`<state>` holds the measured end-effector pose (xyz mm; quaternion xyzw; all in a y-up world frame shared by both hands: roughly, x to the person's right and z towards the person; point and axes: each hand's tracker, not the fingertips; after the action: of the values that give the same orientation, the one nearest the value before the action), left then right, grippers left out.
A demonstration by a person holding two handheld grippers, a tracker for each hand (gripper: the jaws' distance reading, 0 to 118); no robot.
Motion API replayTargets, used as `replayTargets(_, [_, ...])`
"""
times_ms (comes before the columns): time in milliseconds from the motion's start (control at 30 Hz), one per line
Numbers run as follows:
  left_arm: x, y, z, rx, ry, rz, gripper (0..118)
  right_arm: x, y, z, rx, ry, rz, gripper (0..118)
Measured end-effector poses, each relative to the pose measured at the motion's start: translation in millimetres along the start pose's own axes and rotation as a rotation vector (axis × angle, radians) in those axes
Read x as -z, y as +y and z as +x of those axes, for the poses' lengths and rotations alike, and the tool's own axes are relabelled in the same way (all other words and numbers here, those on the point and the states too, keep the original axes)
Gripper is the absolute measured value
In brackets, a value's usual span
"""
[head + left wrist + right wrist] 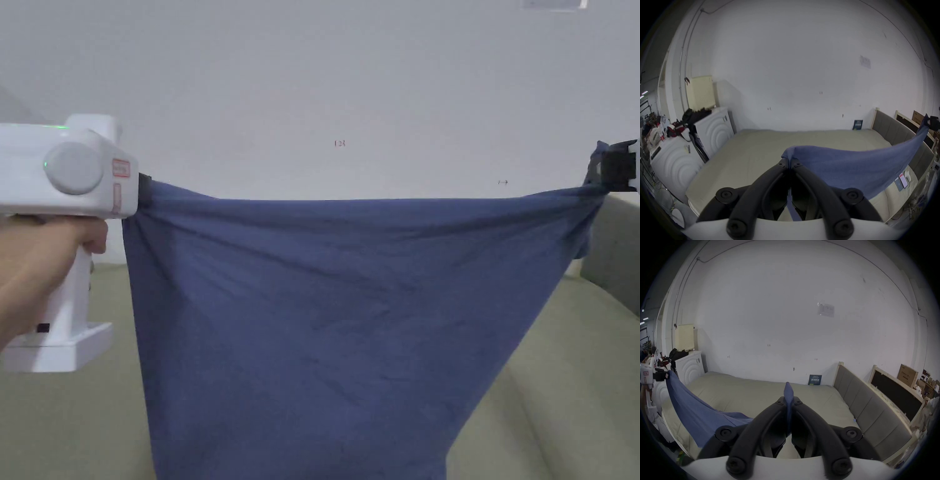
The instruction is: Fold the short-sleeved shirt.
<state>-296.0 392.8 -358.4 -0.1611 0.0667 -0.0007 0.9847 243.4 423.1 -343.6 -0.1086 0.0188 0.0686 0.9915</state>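
With both arms spread wide, we hold the blue shirt stretched in the air above the beige mattress. Our left gripper is clamped on one top corner, our right gripper pinching the other, the cloth taut between them and hanging down in front of us.

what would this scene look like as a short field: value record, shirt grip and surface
item: blue shirt, stretched in the air between both grippers
left hand-held gripper: shut on the shirt's top edge
right hand-held gripper: shut on the other end of that edge
shirt state: hanging unfolded, top edge taut
surface below: beige mattress
backdrop: white wall
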Motion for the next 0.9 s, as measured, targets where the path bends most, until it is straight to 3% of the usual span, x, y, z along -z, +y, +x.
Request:
replayTargets(333, [-22, 52, 0, 0.015, 0.04, 0.085, 1, -11, 42, 0, -0.011, -0.031, 0.078, 4])
replayTargets(467, [-10, 60, 4, 0.017, 0.054, 0.081, 1, 0, 51, 0, 0.008, -0.055, 0.09, 4])
replayTargets(900, [63, 91, 14, 0.009, 0.093, 0.06, 1, 75, 82, -3, -0.048, -0.087, 0.072, 4])
